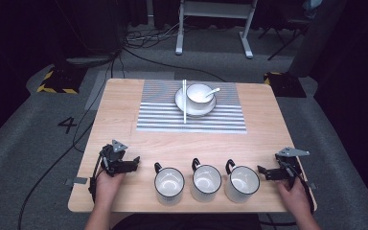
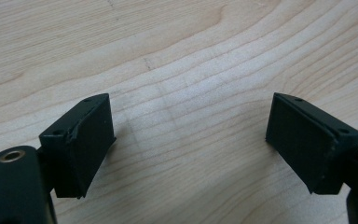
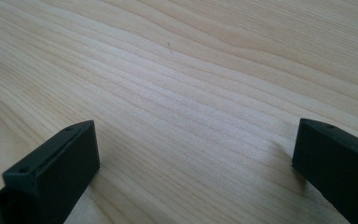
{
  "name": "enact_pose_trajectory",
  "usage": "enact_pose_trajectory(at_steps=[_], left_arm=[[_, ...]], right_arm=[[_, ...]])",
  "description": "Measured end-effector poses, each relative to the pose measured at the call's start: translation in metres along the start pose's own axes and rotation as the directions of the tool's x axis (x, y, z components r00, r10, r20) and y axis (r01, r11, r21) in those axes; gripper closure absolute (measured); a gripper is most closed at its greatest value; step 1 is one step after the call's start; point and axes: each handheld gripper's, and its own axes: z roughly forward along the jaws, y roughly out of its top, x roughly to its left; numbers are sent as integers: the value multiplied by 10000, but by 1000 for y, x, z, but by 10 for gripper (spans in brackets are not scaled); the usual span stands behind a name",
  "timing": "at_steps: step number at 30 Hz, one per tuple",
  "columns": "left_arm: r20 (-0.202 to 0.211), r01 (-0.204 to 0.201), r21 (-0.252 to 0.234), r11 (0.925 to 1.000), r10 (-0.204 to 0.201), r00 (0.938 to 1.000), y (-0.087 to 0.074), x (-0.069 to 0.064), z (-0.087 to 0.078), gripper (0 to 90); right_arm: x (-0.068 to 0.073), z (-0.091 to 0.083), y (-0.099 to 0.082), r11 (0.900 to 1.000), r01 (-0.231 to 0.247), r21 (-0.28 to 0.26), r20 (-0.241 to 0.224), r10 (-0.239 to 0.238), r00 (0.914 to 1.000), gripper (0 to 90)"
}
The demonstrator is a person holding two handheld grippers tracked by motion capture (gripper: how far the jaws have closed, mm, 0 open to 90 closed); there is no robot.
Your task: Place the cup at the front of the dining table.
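Right now three white mugs with black rims and black handles stand in a row near the front edge of the table (image 1: 124,96). The left mug (image 1: 168,186), the middle mug (image 1: 206,182) and the right mug (image 1: 242,183) are all upright and look empty. They stand close to each other but do not touch.

The left hand-held gripper (image 1: 133,164) rests on the wood just beside the left mug, with its jaws spread wide and nothing between them. The right hand-held gripper (image 1: 262,172) sits just beside the right mug, and its jaws are spread wide too, with bare wood between them. Each one points at the mug next to it.

Farther back lies a striped placemat (image 1: 158,117). On it sits a white plate (image 1: 181,103) with a white bowl (image 1: 199,94) on top. A white spoon (image 1: 212,91) leans in the bowl, and white chopsticks (image 1: 184,100) lie just beside the plate.

What could go wrong? I think a mug could tip or slide if a jaw bumps its side. The mugs are near the front edge, so a hard push could knock one off. A smooth mug could also slip out of a weak grip.
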Motion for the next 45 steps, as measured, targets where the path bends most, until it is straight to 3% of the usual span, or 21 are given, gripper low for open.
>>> enact_pose_trajectory(at_steps=[4,10,12,13,14,15,16,20,30,33,38,45], left_arm=[[147,-12,83,10000,11,9999,2,0,-5,149],[472,187,-271,9995,-175,9987,8,-4,-23,149],[559,324,-357,9988,-303,9980,8,-6,-35,149],[591,531,-640,9965,-494,9970,6,-8,-48,149],[591,531,-640,9965,-494,9970,6,-8,-48,149],[724,651,-923,9936,-585,9957,3,-11,-64,149],[724,651,-923,9936,-585,9957,3,-11,-64,148],[447,372,-1215,9919,-320,9985,1,-18,-88,150],[629,-48,-1891,9819,170,9979,5,-42,-114,150],[761,-61,-2027,9792,220,9969,7,-46,-117,150],[790,-648,-2198,9734,840,9933,13,-62,-122,148],[1316,-669,-2297,9710,991,9863,17,-77,-124,147]], right_arm=[[0,0,0,10000,1,1,1,-1,10000,4],[0,0,0,10000,1,-1,0,-1,10000,4],[0,0,0,10000,0,-1,-2,0,10000,4],[0,0,0,10000,-2,-6,-4,2,10000,4],[0,0,0,10000,-2,-6,-4,2,10000,4],[1,0,0,10000,-41,7,-4,41,10000,4],[1,0,0,10000,-41,7,-4,41,10000,4],[0,0,0,10000,-26,3,-6,26,10000,4],[1,0,0,10000,-45,5,-6,45,10000,4],[1,0,0,10000,-44,-1,-10,44,10000,4],[1,0,0,10000,-57,0,-7,57,10000,4],[0,0,0,10000,-1,-5,0,1,10000,5]])
